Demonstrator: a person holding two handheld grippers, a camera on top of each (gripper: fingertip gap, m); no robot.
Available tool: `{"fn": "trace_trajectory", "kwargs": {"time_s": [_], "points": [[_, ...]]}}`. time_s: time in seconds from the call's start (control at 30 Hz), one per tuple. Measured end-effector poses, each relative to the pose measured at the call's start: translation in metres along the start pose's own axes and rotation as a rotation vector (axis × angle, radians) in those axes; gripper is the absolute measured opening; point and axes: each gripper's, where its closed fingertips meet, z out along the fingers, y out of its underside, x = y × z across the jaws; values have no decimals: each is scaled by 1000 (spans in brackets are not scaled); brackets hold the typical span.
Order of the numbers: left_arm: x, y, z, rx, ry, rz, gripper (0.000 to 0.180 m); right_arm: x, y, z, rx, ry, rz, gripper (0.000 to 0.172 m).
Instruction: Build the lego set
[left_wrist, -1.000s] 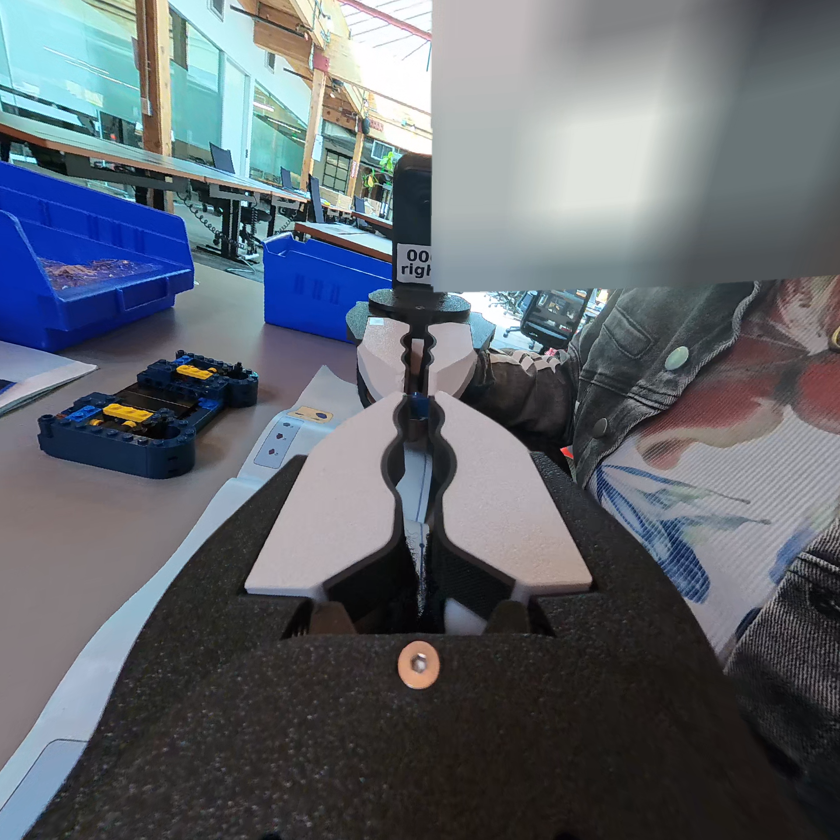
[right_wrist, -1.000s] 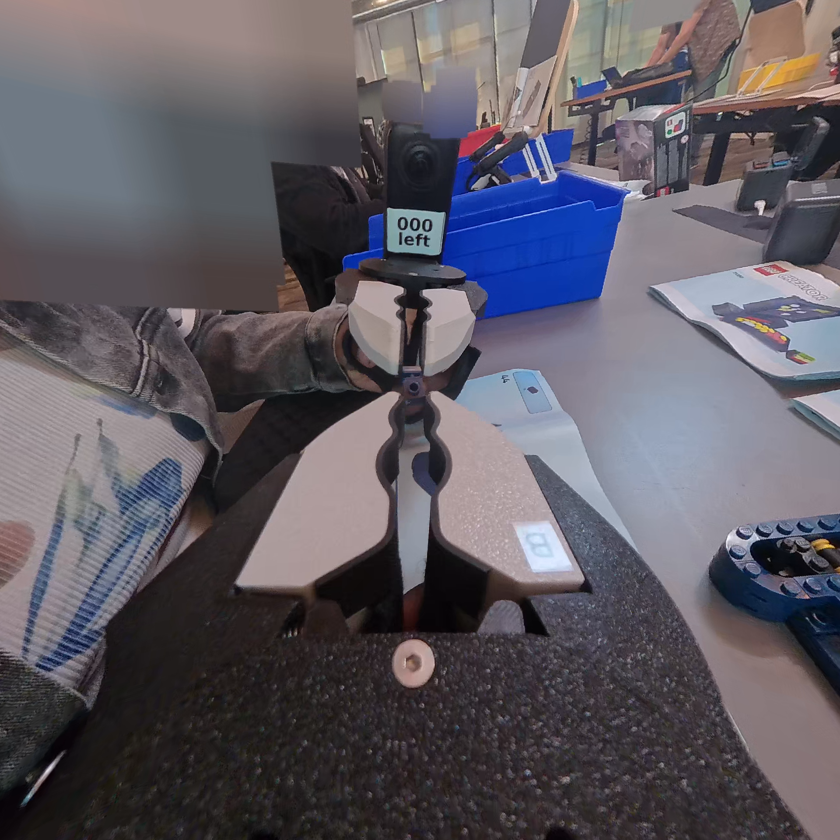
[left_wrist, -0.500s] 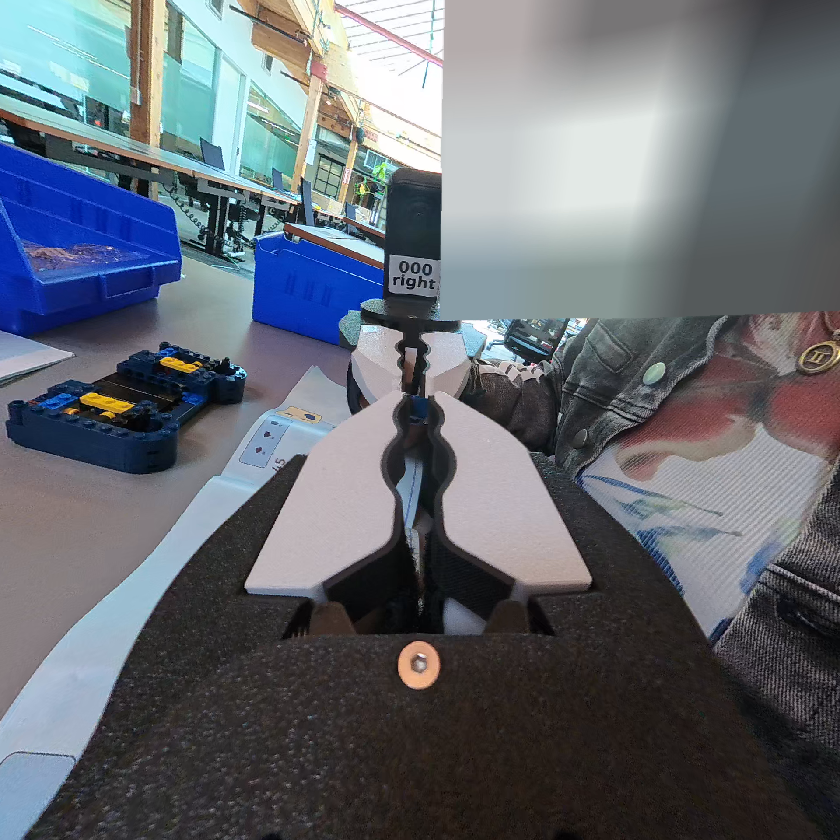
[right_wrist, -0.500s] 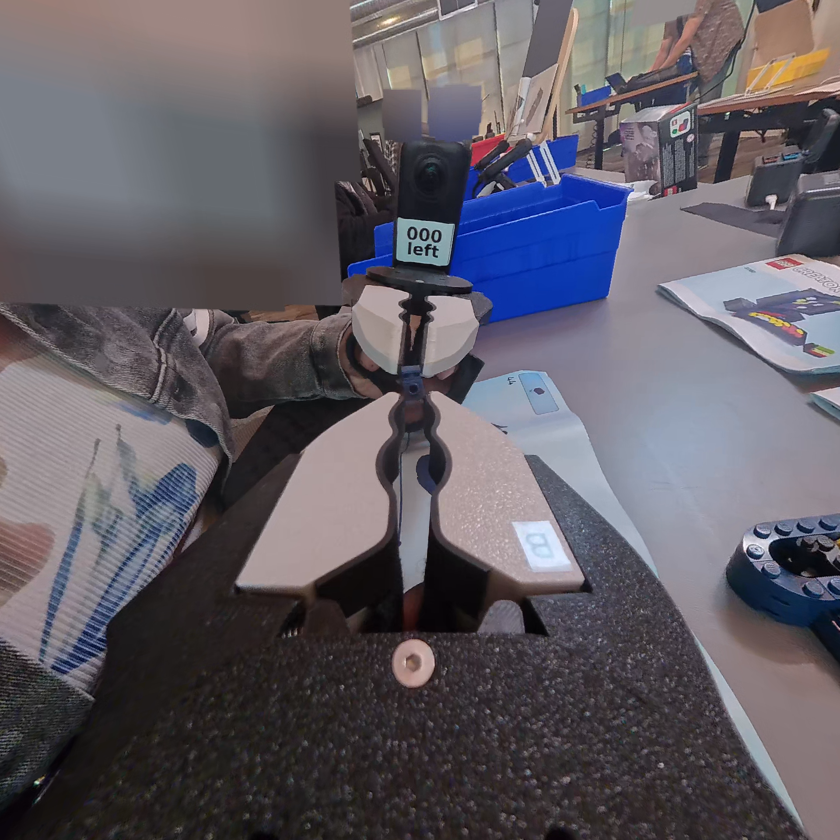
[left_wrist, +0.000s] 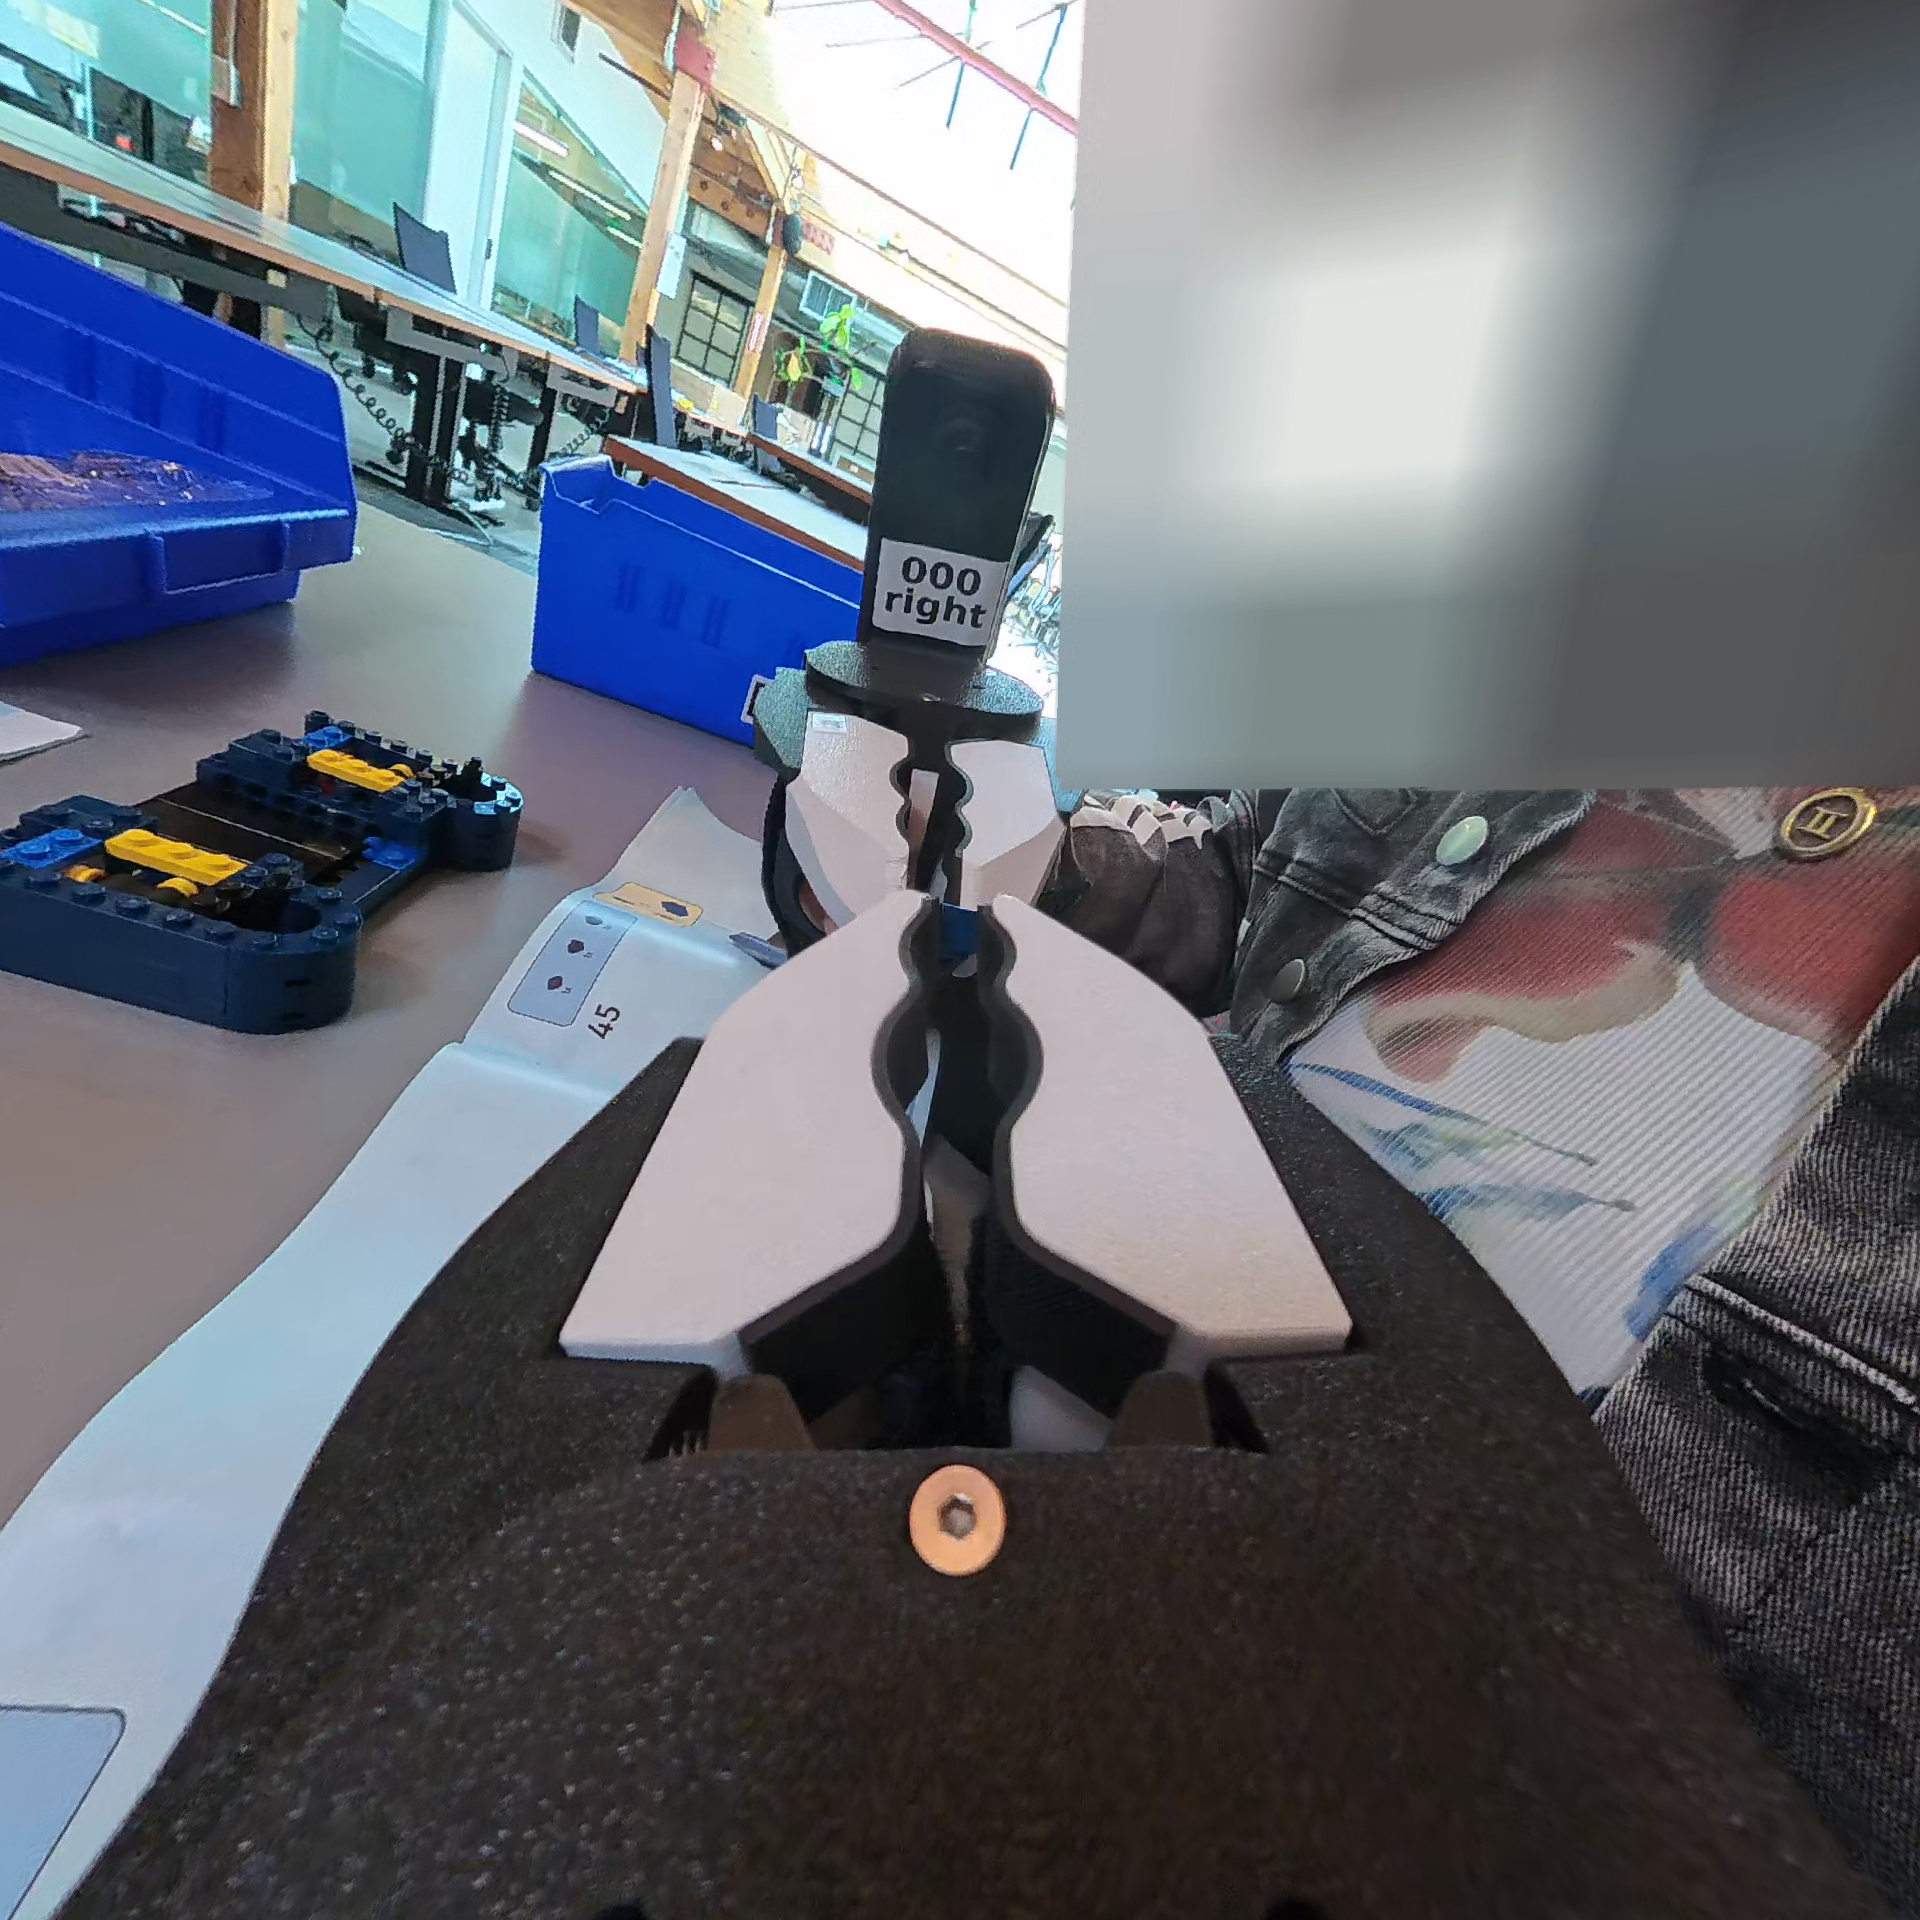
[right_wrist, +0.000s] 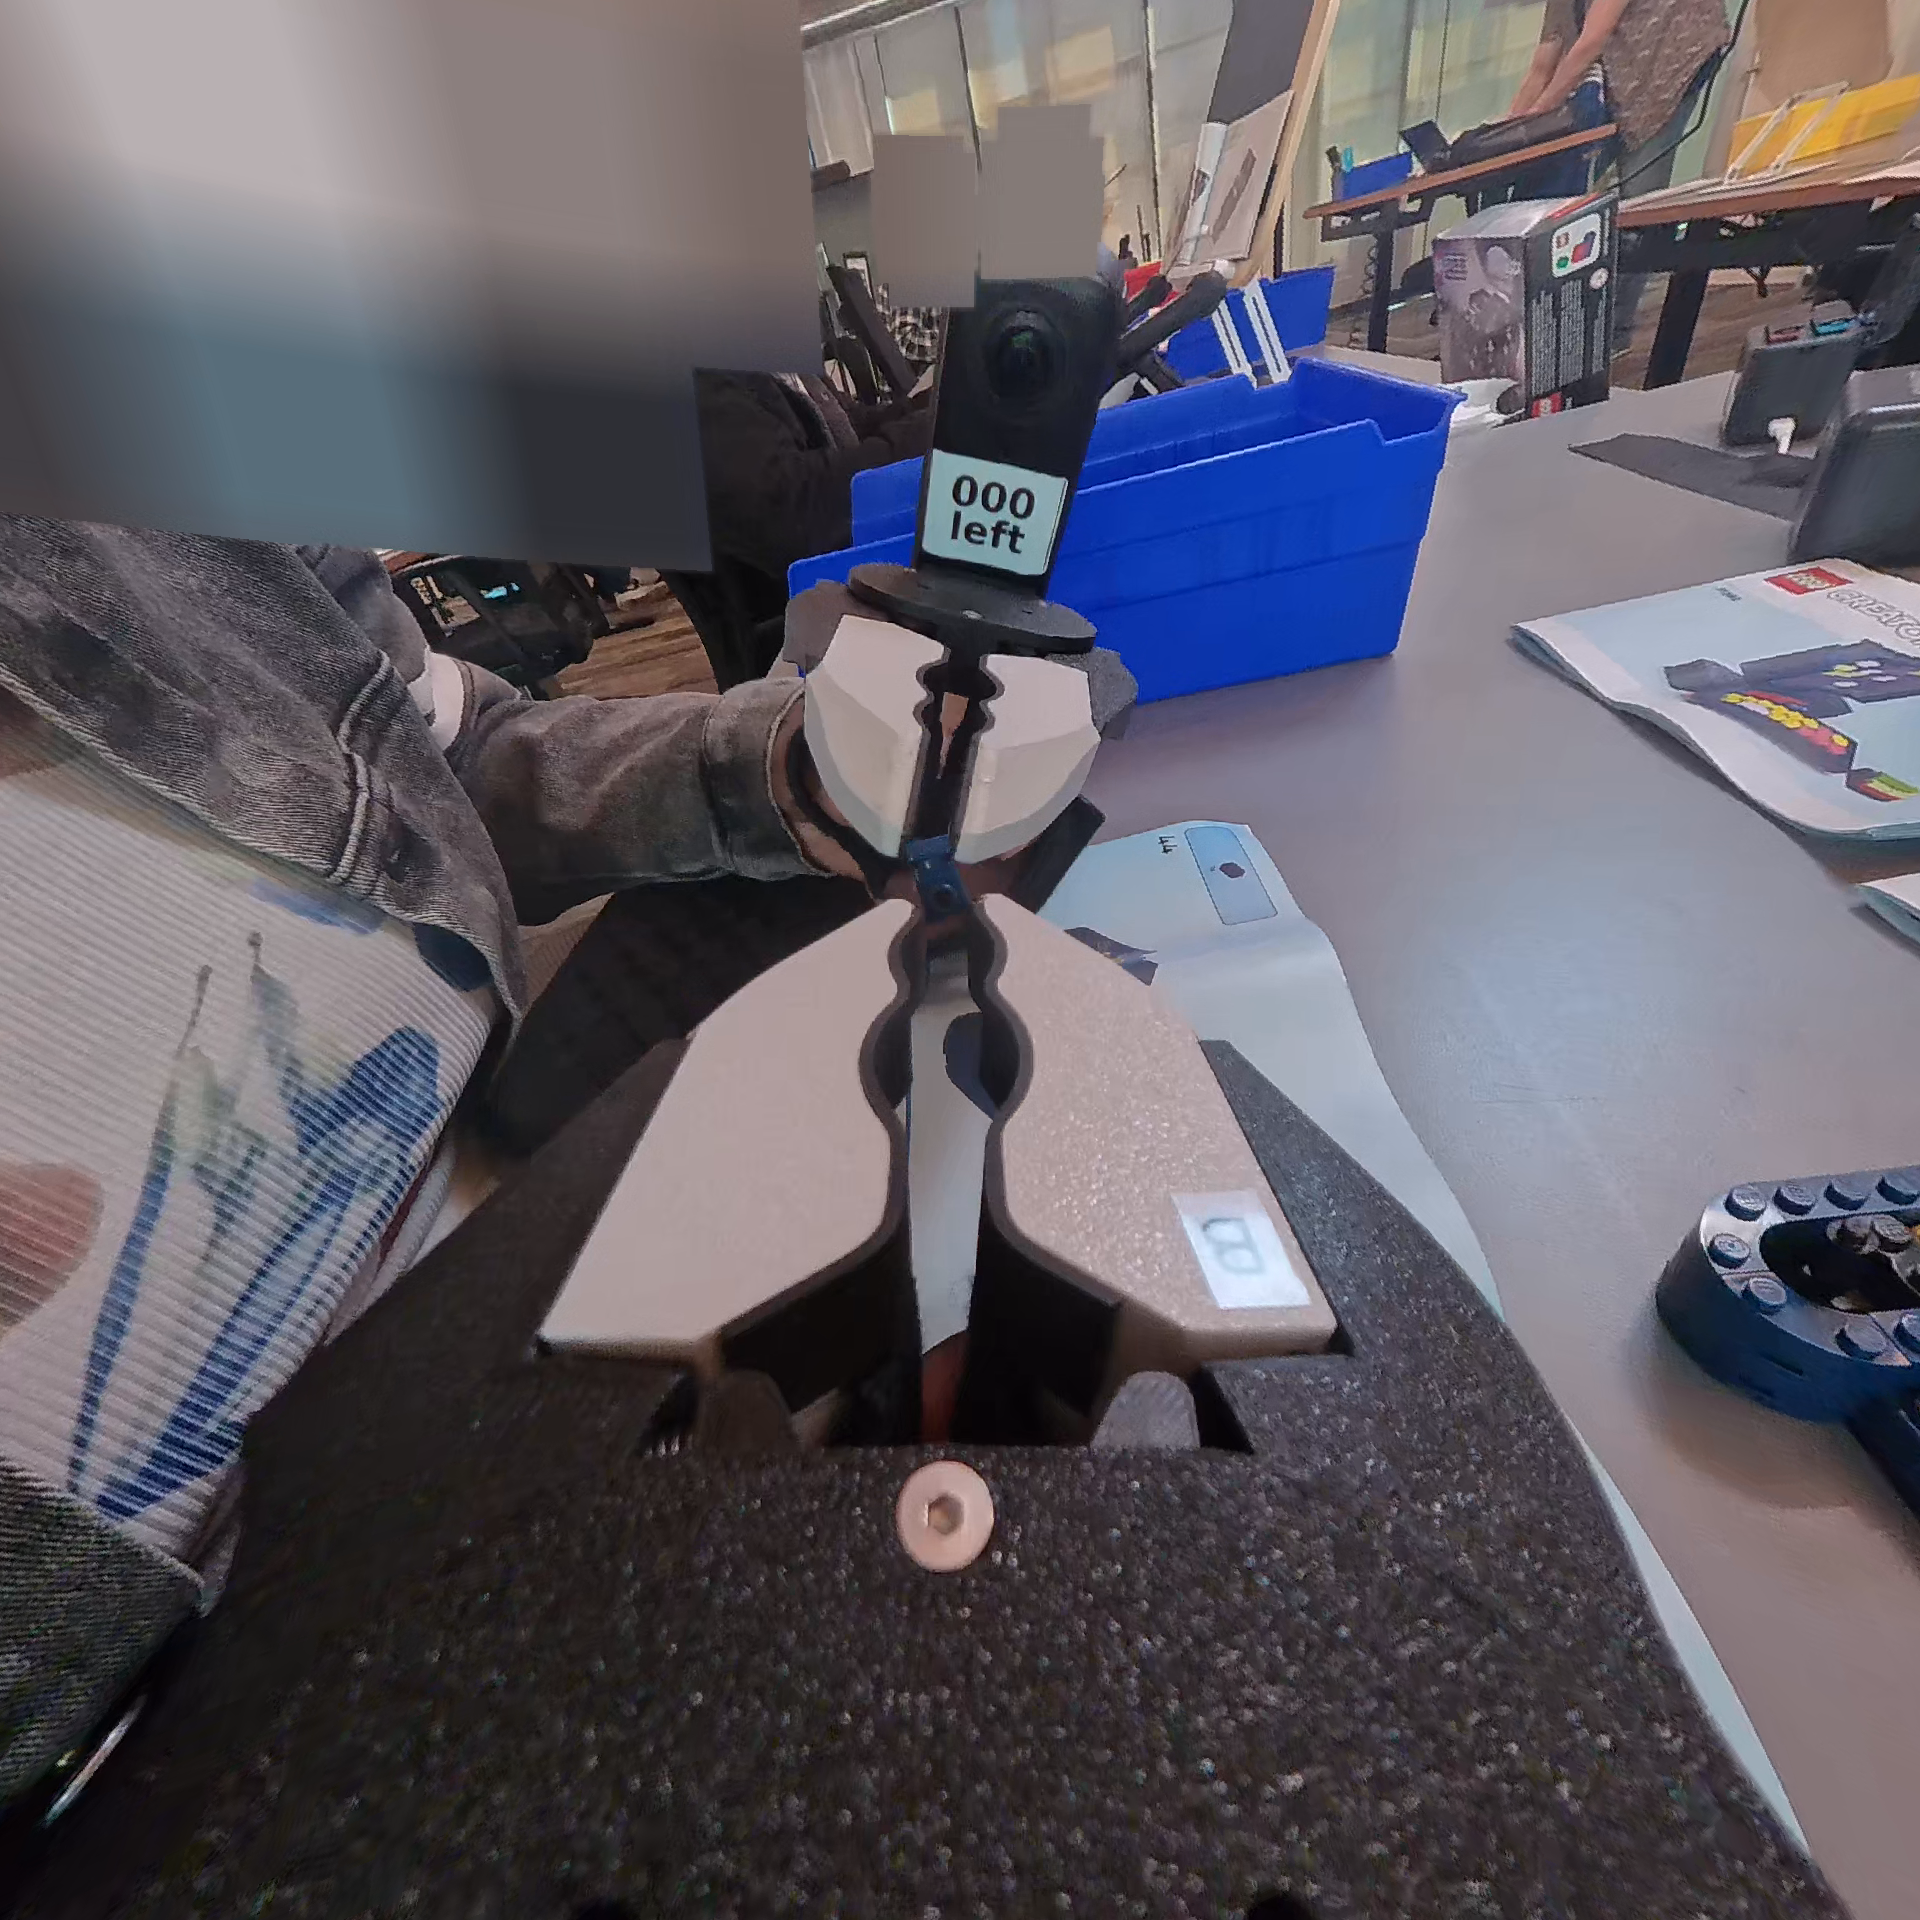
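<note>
My two grippers meet tip to tip above an open instruction booklet (left_wrist: 582, 987). In the left wrist view my left gripper (left_wrist: 954, 916) is shut on a small dark blue brick piece (left_wrist: 957, 928) pinched at its fingertips. The right gripper (left_wrist: 935, 883) faces it from just behind. In the right wrist view my right gripper (right_wrist: 940, 916) is shut on a small dark blue piece with a hole (right_wrist: 943, 894). This piece touches the blue part (right_wrist: 928, 852) held at the left gripper's tips (right_wrist: 928, 844). I cannot tell whether the two parts are joined.
A dark blue brick assembly with yellow plates (left_wrist: 239, 883) lies on the grey table and also shows in the right wrist view (right_wrist: 1808, 1309). Blue bins (left_wrist: 675, 603) (left_wrist: 156, 488) (right_wrist: 1247, 540) stand behind. A second booklet (right_wrist: 1714, 707) lies far right. A person's jacket sleeve (right_wrist: 582, 769) is close by. Less than 4 cm separates the two grippers' tips.
Both grippers stayed shut and tip to tip on the blue pieces. The pair shifted slightly, so the brick assembly and bins drifted sideways in both views.
</note>
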Motion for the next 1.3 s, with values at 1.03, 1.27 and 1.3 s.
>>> {"fn": "trace_trajectory", "kwargs": {"time_s": [1.03, 1.27, 1.3], "points": [[0, -23, -10, 129, -19, 31, 5, 4, -15, -9, 80, 47, -88, 7], [6, -20, -3, 153, 150, -258, 19, -4, -26, -12, 108, 164, -455, 7], [9, -21, -2, 163, 192, -299, 20, -6, -26, -12, 99, 194, -558, 7]]}}
